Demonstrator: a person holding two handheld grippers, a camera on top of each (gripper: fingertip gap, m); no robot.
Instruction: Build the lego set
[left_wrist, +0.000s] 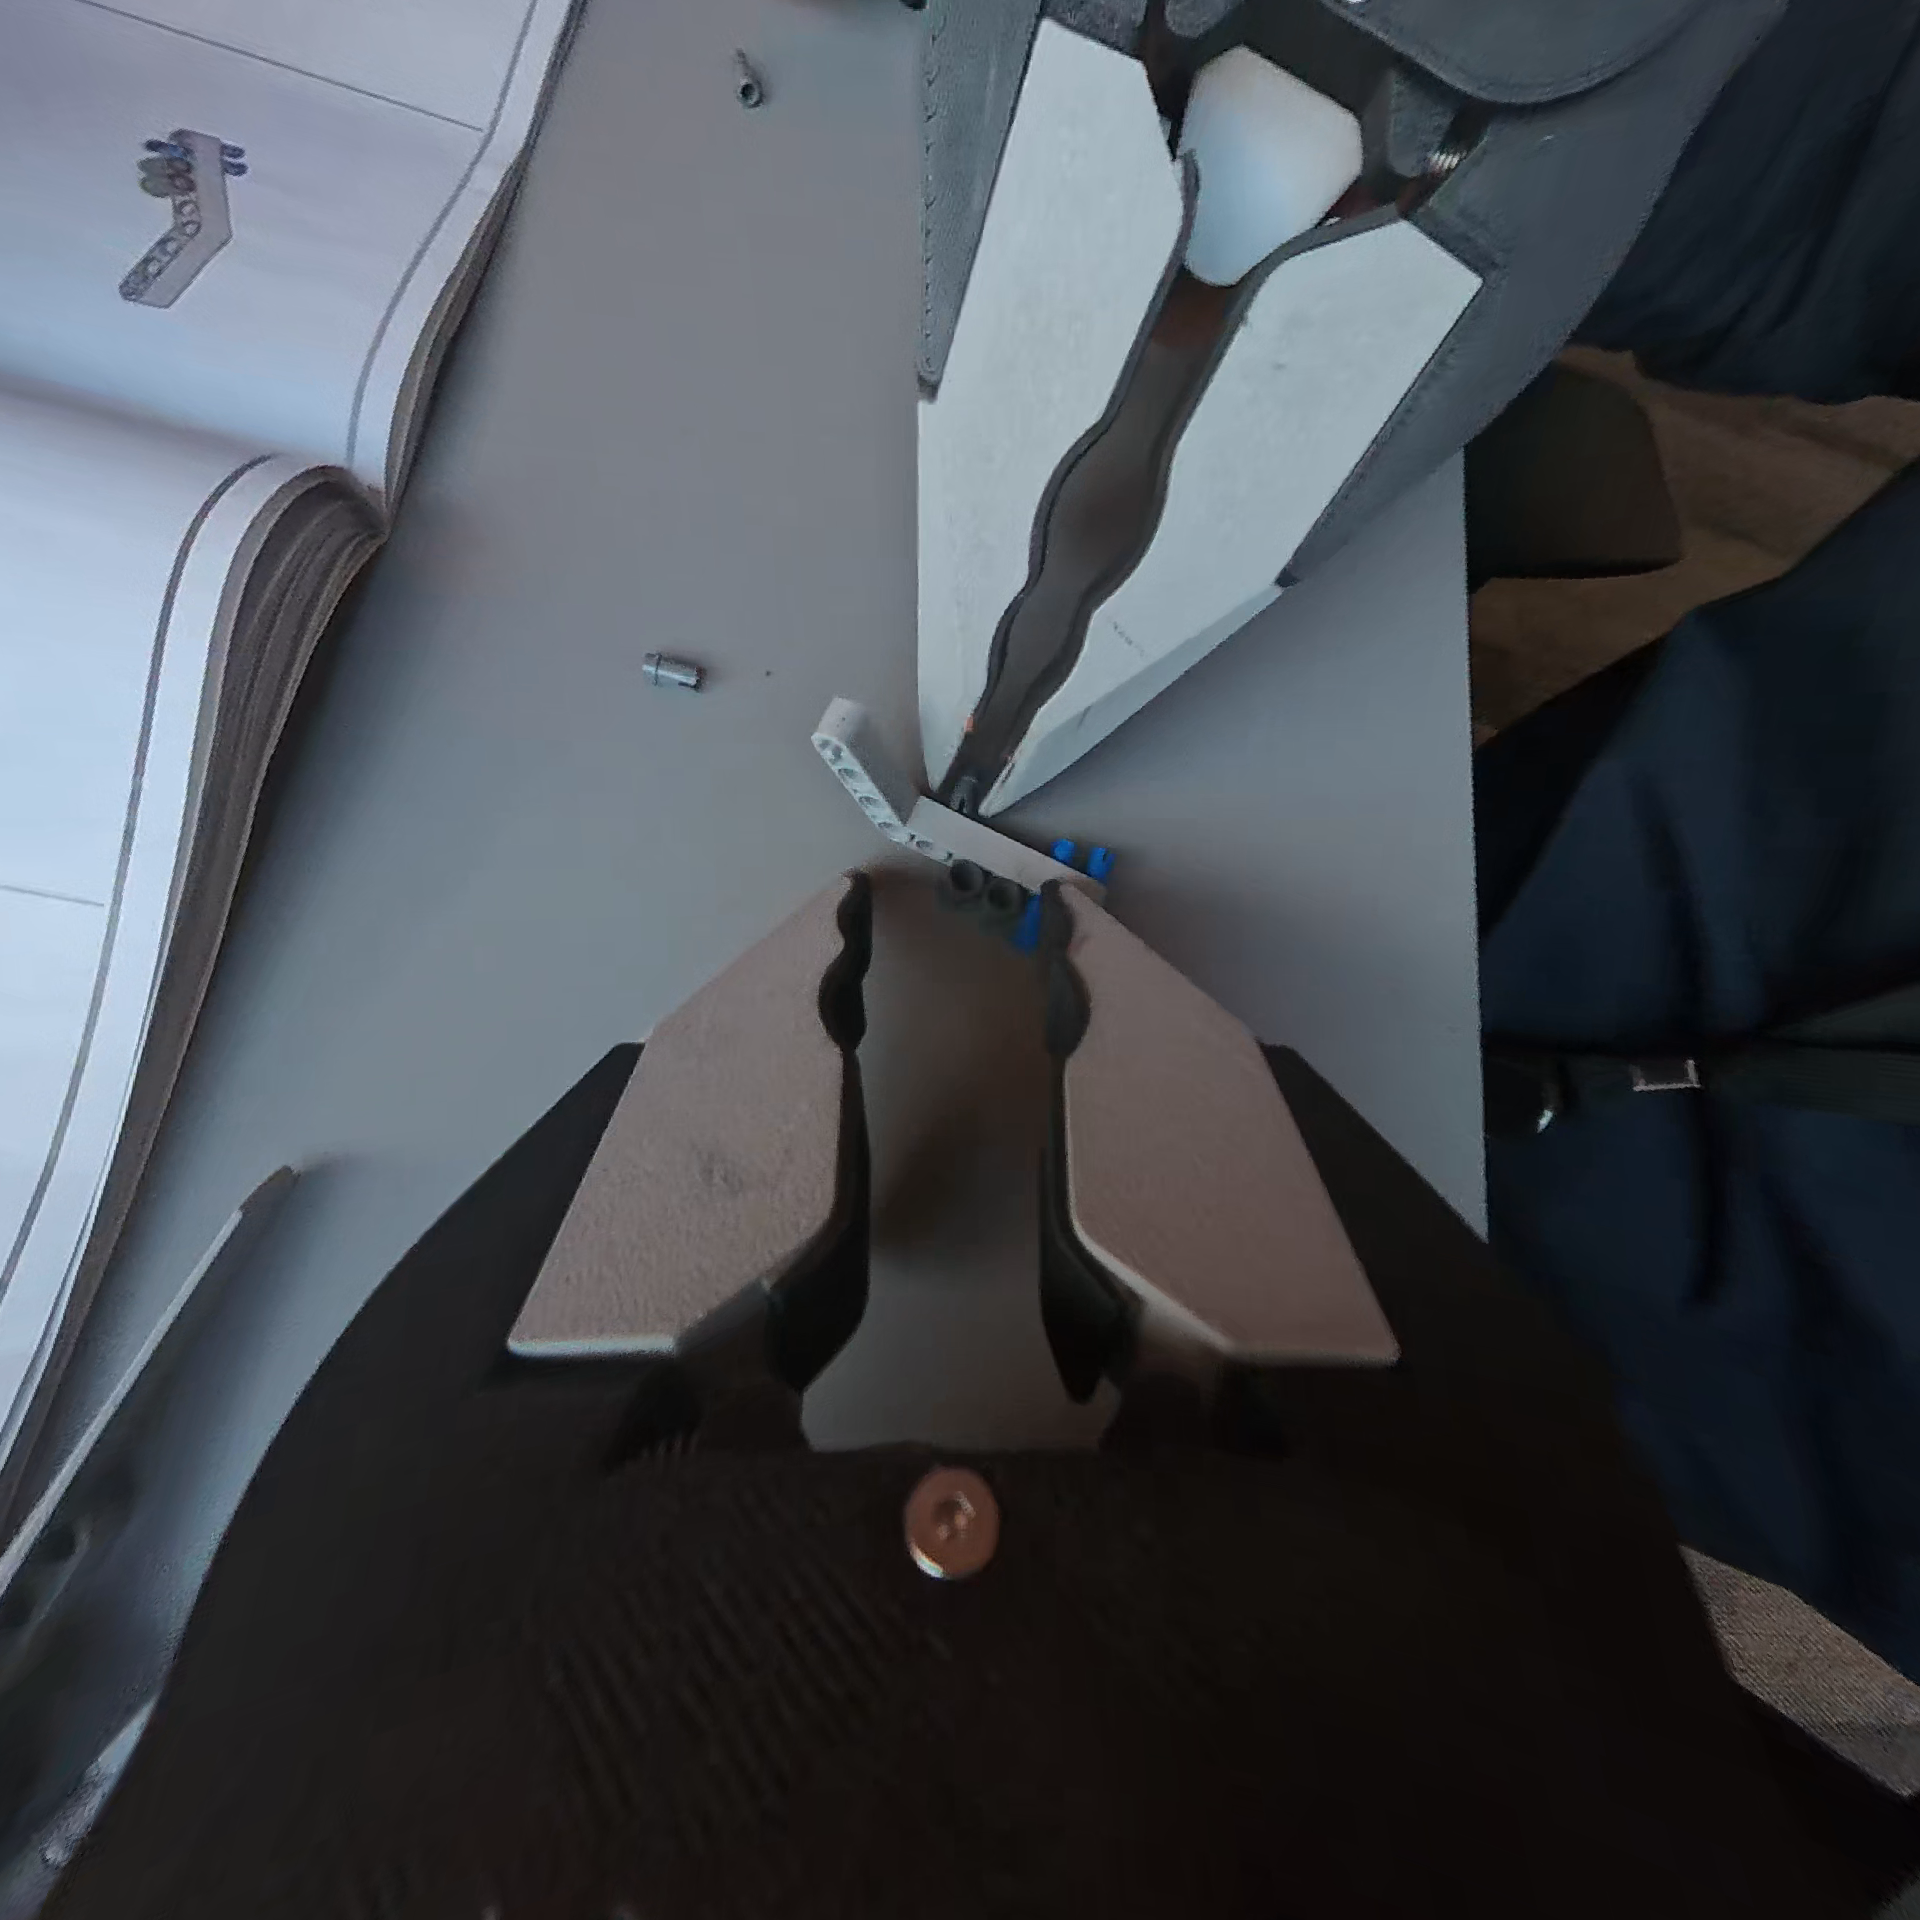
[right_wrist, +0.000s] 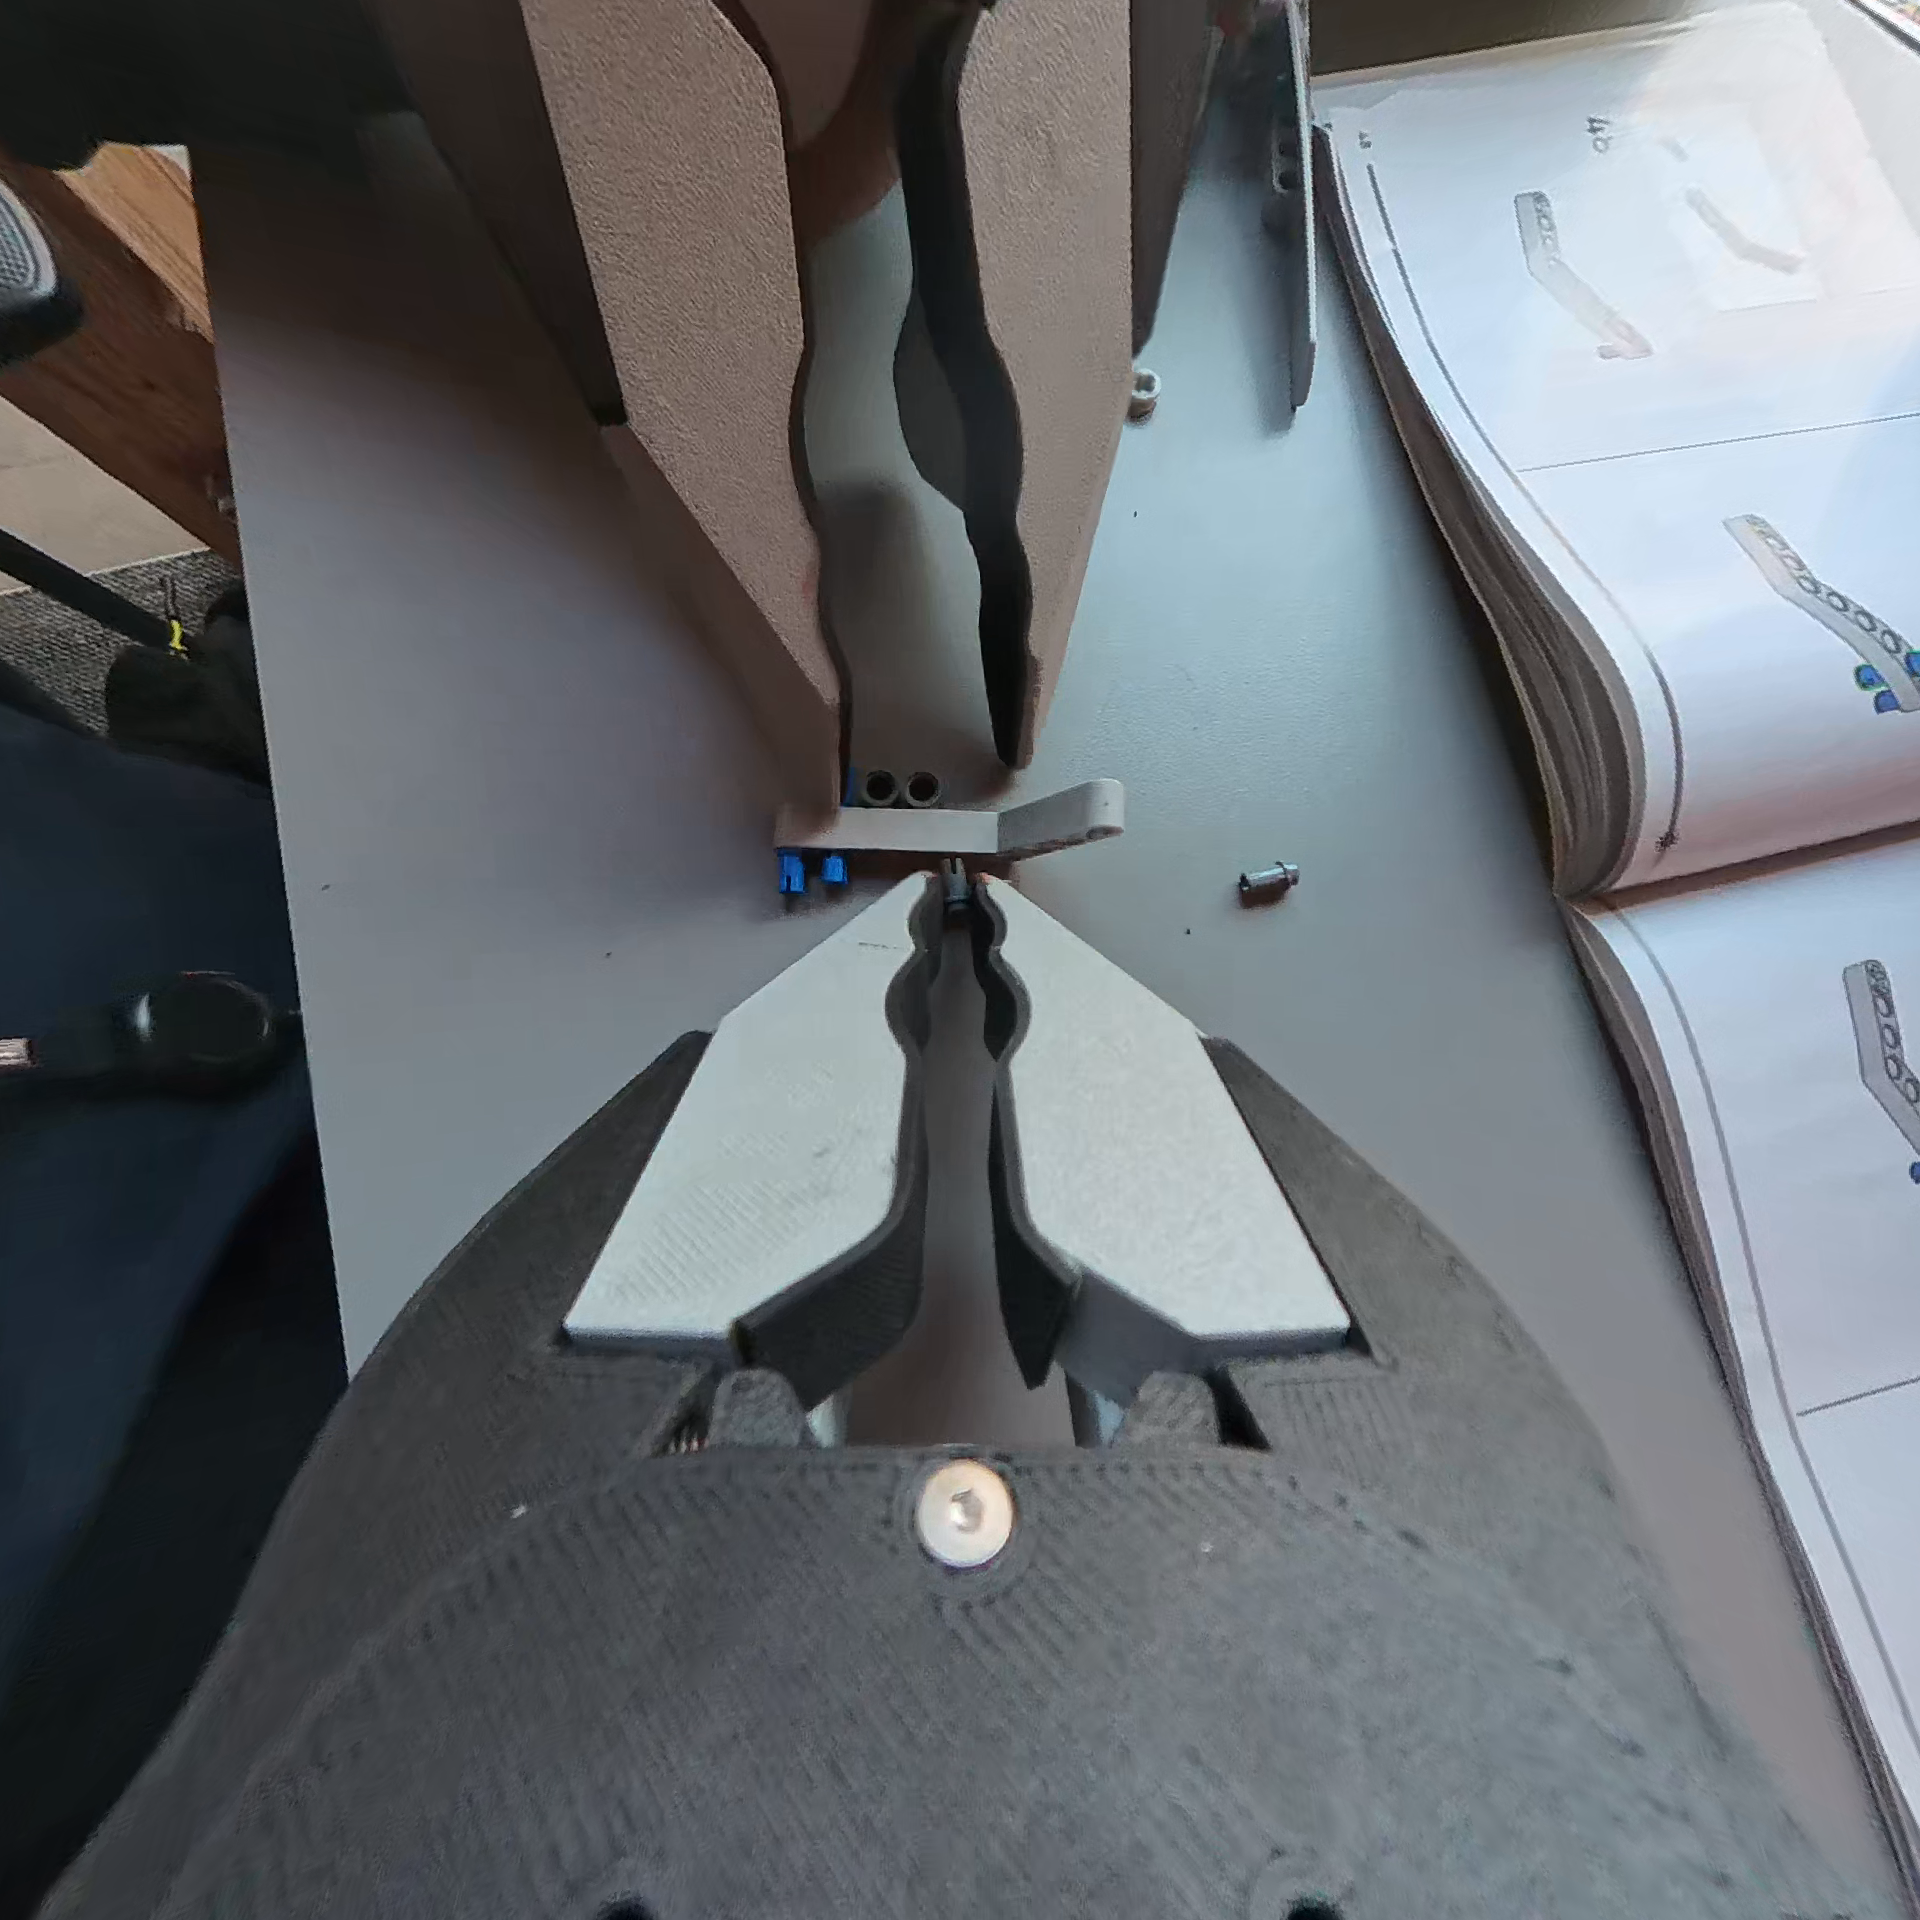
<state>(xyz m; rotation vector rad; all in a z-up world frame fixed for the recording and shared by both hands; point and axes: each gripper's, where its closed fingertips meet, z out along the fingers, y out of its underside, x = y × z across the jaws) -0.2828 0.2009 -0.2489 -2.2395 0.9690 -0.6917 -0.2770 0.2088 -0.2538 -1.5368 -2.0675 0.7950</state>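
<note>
A bent light-grey lego beam (left_wrist: 891, 798) (right_wrist: 940, 831) stands on edge on the grey table (left_wrist: 623, 436), with blue pins (left_wrist: 1081, 857) (right_wrist: 810, 871) at one end and a dark grey two-hole connector (left_wrist: 979, 896) (right_wrist: 900, 788) on its side. My left gripper (left_wrist: 954, 896) (right_wrist: 925, 764) is open, its tips either side of the connector, right behind the beam. My right gripper (right_wrist: 951, 883) (left_wrist: 968, 792) is shut on a small black pin (right_wrist: 951, 891) and holds it against the beam's face near the bend.
An open instruction booklet (left_wrist: 156, 623) (right_wrist: 1714, 520) lies along one side of the table. A loose grey pin (left_wrist: 673, 670) (right_wrist: 1268, 878) and another small piece (left_wrist: 746, 88) (right_wrist: 1143, 393) lie on the table. A long grey part (right_wrist: 1294, 260) lies beside the booklet. The table edge (left_wrist: 1475, 831) borders a person's dark clothing. Both grippers' tips are close together, under 4 cm apart. Both grippers' tips are roughly 20 cm from the small piece (left_wrist: 746, 88).
</note>
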